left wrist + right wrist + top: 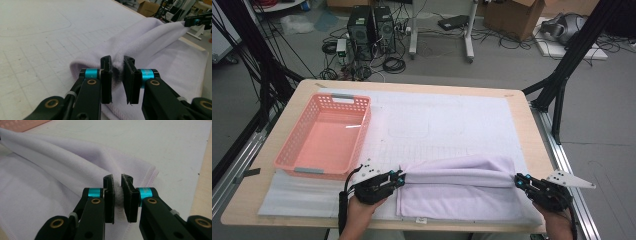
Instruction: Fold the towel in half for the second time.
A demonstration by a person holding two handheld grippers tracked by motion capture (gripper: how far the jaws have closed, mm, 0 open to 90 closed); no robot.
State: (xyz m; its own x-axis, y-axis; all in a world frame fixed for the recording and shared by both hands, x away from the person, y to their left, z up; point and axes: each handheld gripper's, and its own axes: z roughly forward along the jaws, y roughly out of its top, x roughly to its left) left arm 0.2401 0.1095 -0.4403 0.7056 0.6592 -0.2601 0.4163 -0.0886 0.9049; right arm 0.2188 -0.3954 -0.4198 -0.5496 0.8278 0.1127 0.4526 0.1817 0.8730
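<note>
Pinching the pale lilac towel (457, 187) at both ends, the left gripper (400, 179) and the right gripper (518, 182) hold it along the near edge of the tabletop (522, 107), each with its fingers (106, 77) drawn narrow on a bunched fold of cloth. In the left gripper view the fabric is squeezed into a wad between the pads; in the right gripper view a hemmed edge is caught the same way. The upper layer is lifted into a ridge running between the two grips, while the lower layer lies flat on the white gridded mat (447, 125).

What could go wrong, as I judge it: the grips take only a small bite of thick terry, so a pull outward or upward could let the cloth slide out of one side, and the fold would collapse unevenly (the right hold sits close to the hem, which looks the weaker of the two). Dragging could also rumple the layer beneath.

Farther off, a pink plastic basket (324, 136) stands empty toward the far left corner. Beyond the tabletop the grey floor carries computer towers (372, 27), tangled cables and cardboard boxes (512, 15).
</note>
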